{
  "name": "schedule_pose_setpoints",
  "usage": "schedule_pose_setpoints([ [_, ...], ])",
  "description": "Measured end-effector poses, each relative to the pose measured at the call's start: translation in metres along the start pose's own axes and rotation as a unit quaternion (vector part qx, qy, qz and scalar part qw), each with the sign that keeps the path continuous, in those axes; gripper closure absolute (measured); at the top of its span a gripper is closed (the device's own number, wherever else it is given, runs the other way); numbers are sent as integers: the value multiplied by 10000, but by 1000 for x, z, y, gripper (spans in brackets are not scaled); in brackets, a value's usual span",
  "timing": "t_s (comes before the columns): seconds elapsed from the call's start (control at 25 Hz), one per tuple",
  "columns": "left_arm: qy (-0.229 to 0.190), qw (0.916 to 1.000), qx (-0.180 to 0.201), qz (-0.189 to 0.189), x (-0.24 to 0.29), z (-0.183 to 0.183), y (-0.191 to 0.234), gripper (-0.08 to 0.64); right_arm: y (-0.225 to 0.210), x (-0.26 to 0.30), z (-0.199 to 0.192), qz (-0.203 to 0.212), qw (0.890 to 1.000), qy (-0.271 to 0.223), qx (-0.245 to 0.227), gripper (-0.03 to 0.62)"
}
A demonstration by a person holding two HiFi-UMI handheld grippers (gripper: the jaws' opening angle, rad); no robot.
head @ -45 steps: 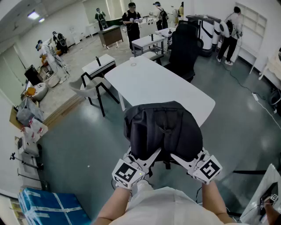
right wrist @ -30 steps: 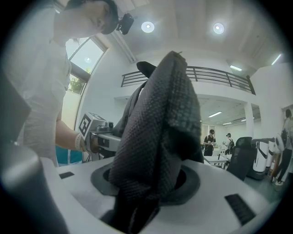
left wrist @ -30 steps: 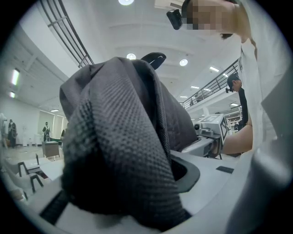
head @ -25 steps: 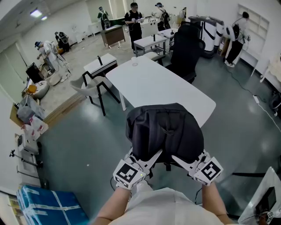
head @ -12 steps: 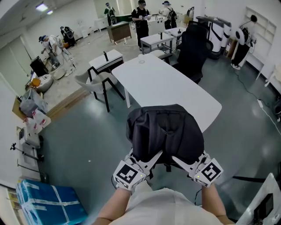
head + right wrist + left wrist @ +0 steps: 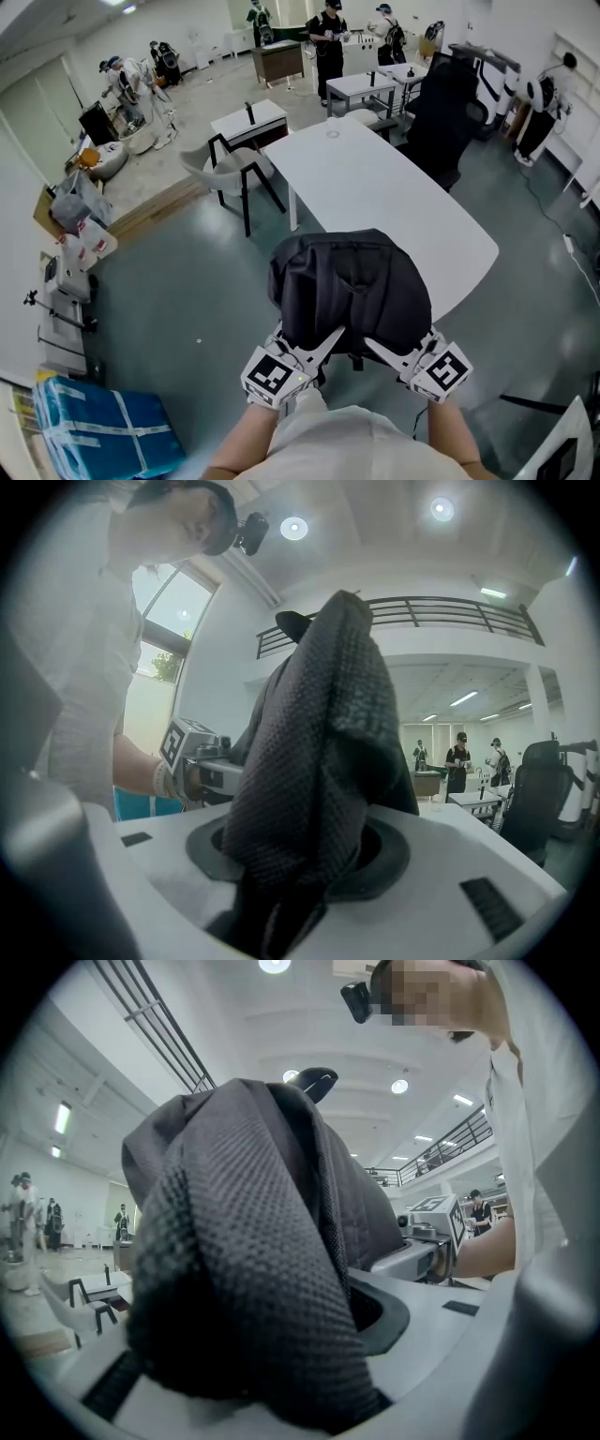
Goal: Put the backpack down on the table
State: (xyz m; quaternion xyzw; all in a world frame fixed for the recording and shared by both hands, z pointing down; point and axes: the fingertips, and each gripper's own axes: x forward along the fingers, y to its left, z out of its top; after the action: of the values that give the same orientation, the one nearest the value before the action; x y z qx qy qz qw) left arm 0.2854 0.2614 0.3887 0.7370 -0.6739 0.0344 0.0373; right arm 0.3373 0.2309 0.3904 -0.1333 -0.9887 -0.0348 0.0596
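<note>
Head view: jaws of the left gripper and right gripper each pinch backpack fabric near the surface. It looks soft and saggy, so 2 spaced holds seem right.

**Grippers and arms, seen from the head and gripper views.** The left gripper and right gripper are held side by side in front of the torso. Each points forward and roughly level, angled inward toward the other, with its marker cube facing up. Bare forearms reach from the body to each handle. In both gripper views the jaws are partly closed and clamp a fold of the backpack. The pads are probably buried under the cloth.
</note>
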Motion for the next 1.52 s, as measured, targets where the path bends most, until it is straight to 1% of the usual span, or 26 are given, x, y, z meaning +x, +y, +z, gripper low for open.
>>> schedule_pose_setpoints([
  [0.2,-39,9999,-56,96,-14,1,59,420,-9,61,8,99,9999,-32,-8,391],
  [0.44,-104,9996,47,248,-39,4,127,420,-12,132,21,199,9998,-84,-50,391],
  [0.56,-96,9994,151,308,-48,8,152,420,-13,158,28,256,9994,-205,-60,391],
  [0.72,-82,9988,188,448,-64,12,181,420,-10,191,35,392,9988,-286,-70,391],
  [1.0,-54,9981,116,602,-69,6,222,420,-22,232,36,588,9980,-228,-62,393],
  [1.16,-36,9976,73,681,-54,5,253,420,-48,258,35,666,9976,-204,-47,391],
  [1.32,-14,9971,66,760,-26,12,294,420,-89,284,40,718,9971,-233,25,393],
  [1.52,12,9979,106,636,17,24,342,420,-146,314,48,635,9976,-279,-4,393],
])
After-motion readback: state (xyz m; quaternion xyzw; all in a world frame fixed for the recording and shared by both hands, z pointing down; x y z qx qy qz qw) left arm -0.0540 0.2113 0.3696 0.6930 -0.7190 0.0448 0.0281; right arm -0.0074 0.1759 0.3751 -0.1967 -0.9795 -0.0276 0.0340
